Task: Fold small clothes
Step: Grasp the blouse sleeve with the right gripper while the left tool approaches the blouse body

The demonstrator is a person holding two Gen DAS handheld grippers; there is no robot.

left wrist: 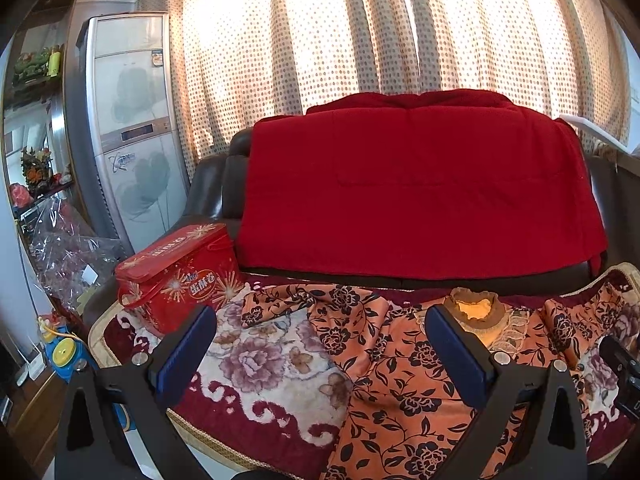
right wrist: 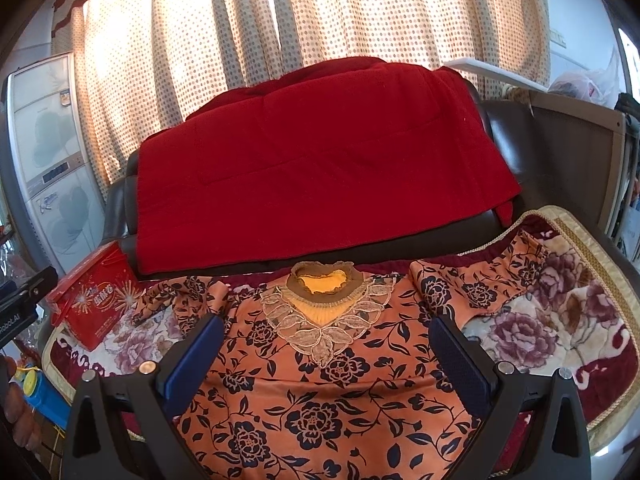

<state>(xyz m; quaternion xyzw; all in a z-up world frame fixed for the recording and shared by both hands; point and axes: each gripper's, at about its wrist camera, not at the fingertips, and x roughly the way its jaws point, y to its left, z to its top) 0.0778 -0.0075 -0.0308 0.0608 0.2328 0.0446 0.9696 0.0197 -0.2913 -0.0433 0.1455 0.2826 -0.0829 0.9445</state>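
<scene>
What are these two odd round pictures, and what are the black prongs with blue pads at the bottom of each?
Those prongs are two hand-held grippers, each carrying a wide-angle camera looking along its fingers. One picture comes from the left gripper, the other from the right gripper. Both stand open and hold nothing. Below them an orange flowered blouse with a lace collar lies spread on a floral blanket, waiting to be folded. A red tin sits to the left; a red cloth drapes the sofa back.

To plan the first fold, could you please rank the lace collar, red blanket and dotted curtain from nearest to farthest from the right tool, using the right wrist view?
1. Lace collar, just ahead, centre.
2. Red blanket, over the sofa back.
3. Dotted curtain, behind everything.
</scene>
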